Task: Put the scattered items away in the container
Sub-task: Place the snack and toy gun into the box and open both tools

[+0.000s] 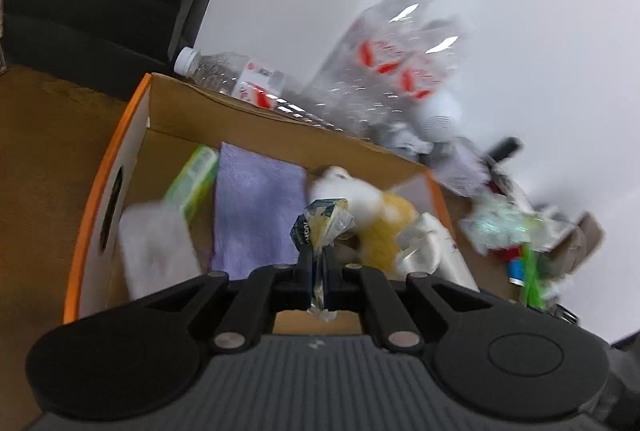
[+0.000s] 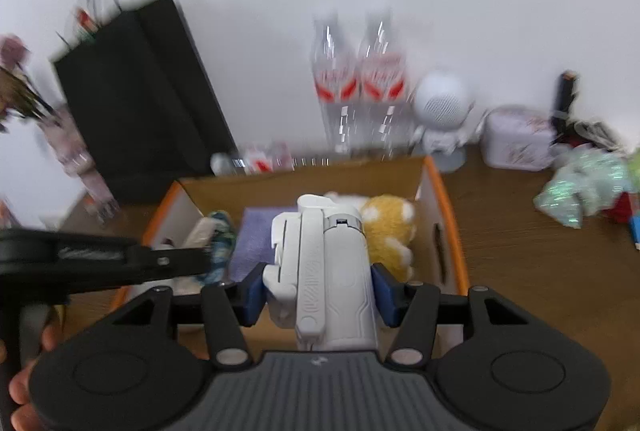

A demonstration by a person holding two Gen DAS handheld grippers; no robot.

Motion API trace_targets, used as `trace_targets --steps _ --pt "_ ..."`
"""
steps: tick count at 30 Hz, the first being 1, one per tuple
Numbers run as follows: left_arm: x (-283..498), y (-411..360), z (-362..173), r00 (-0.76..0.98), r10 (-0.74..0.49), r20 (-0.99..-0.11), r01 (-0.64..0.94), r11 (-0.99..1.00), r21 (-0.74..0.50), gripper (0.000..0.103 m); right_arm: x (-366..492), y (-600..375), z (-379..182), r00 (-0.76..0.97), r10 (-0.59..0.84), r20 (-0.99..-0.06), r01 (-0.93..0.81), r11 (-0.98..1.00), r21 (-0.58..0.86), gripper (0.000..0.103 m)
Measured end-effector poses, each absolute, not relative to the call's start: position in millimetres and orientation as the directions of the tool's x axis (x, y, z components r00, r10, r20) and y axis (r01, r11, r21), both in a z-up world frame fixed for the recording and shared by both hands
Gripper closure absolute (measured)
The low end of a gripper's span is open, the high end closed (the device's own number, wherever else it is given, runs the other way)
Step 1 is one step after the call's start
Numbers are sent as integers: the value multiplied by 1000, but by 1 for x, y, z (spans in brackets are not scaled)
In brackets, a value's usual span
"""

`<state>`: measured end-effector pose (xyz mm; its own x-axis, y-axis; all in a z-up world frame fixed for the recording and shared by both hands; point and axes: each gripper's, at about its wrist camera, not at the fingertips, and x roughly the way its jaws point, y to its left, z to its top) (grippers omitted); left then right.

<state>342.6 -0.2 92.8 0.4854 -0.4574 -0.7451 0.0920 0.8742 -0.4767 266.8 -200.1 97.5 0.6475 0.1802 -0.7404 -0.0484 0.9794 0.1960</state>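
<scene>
An open cardboard box with orange edges [image 1: 132, 135] [image 2: 448, 215] stands on the wooden table. Inside lie a purple cloth [image 1: 256, 207] [image 2: 256, 235], a yellow and white plush toy [image 1: 384, 219] [image 2: 390, 227], a green case [image 1: 192, 179] and a white pack [image 1: 156, 247]. My left gripper [image 1: 318, 263] is shut on a crumpled yellow and blue plastic wrapper [image 1: 320, 223] and holds it over the box; it shows in the right wrist view [image 2: 218, 243]. My right gripper [image 2: 320, 287] is shut on a white folding handheld device [image 2: 328, 263] over the box's near edge; it also shows in the left wrist view [image 1: 436, 247].
Clear water bottles with red labels [image 2: 360, 87] [image 1: 392, 71] stand behind the box, and one lies behind it [image 1: 228, 71]. A white round speaker [image 2: 440, 111], a tin [image 2: 518, 139], a glittery wrapper pile [image 2: 580, 187] [image 1: 504, 227] and a black bag [image 2: 136, 91] surround the box.
</scene>
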Motion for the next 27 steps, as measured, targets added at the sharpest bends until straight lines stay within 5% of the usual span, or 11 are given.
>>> trace_targets --steps 3,5,7,8,9,11,15,27 --pt "365 -7 72 453 -423 -785 55 892 -449 90 306 -193 70 586 173 -792 -24 980 196 50" --pt "368 -7 69 485 -369 -793 33 914 -405 74 320 -191 53 548 172 -819 -18 981 194 50" --pt "368 -2 75 522 -345 -780 41 924 -381 46 331 -189 45 513 186 -838 -14 978 208 50" --pt "366 3 81 547 -327 -771 33 928 -370 41 334 -191 48 522 197 -830 -10 974 225 49" --pt "364 6 88 567 -306 -765 23 934 -356 38 333 -194 55 540 201 -817 -6 972 234 47" --pt "362 11 101 578 -287 -764 23 941 -336 31 333 -196 68 562 189 -805 -4 974 227 24" --pt "350 8 121 526 -255 -811 86 965 -247 2 330 -194 87 529 145 -836 -45 989 143 23" --pt "272 9 168 491 -140 -860 116 989 -95 0 258 -200 129 449 125 -885 -69 992 105 19"
